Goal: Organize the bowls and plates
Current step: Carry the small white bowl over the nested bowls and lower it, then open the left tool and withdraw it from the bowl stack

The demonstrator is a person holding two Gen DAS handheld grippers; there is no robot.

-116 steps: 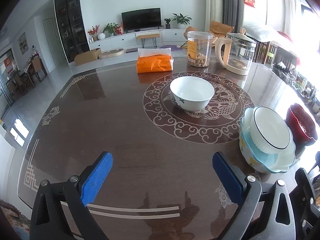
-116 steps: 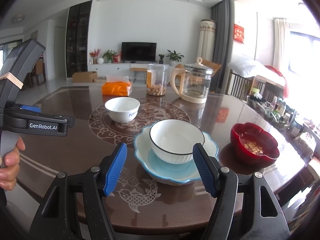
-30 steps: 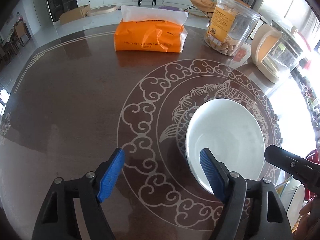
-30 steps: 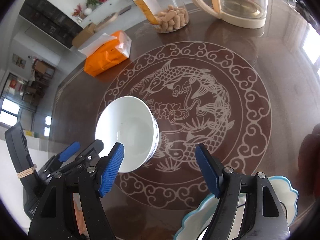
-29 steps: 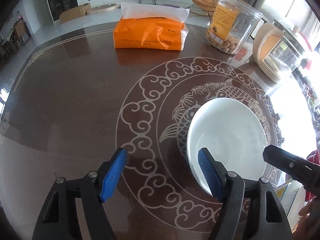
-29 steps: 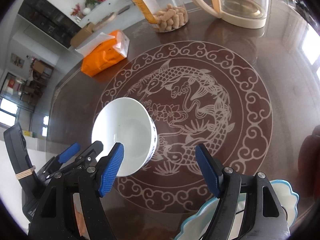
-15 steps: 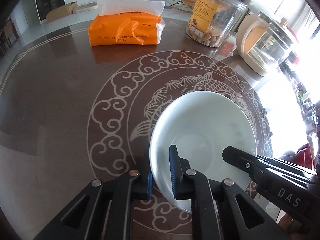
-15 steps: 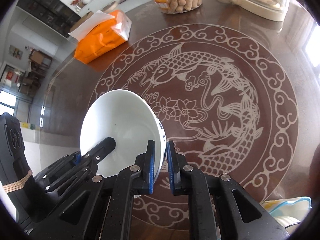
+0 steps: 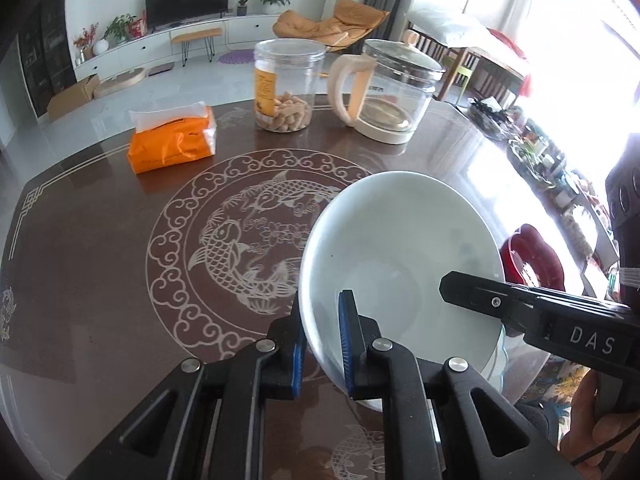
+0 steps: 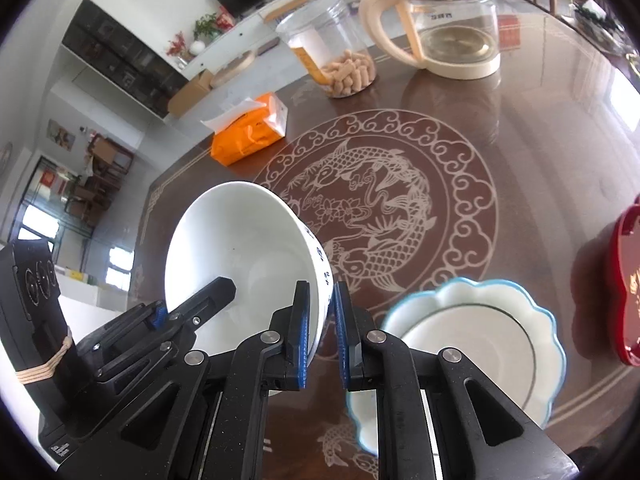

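Note:
A white bowl with blue marks on its outside hangs tilted above the dark table, held from both sides. My left gripper is shut on its near-left rim, one blue pad inside and one outside. My right gripper is shut on the opposite rim of the same white bowl. Below and to the right sits a blue-edged scalloped dish with a black-rimmed white bowl nested in it. The other gripper's black body shows in each view.
An orange tissue pack, a clear snack jar and a glass kettle stand along the table's far side. A red dish lies at the right edge. The table carries a carp inlay. A hand shows at lower right.
Both grippers went from open around the bowl's rim to shut on it, then lifted it off the table and carried it toward the scalloped dish.

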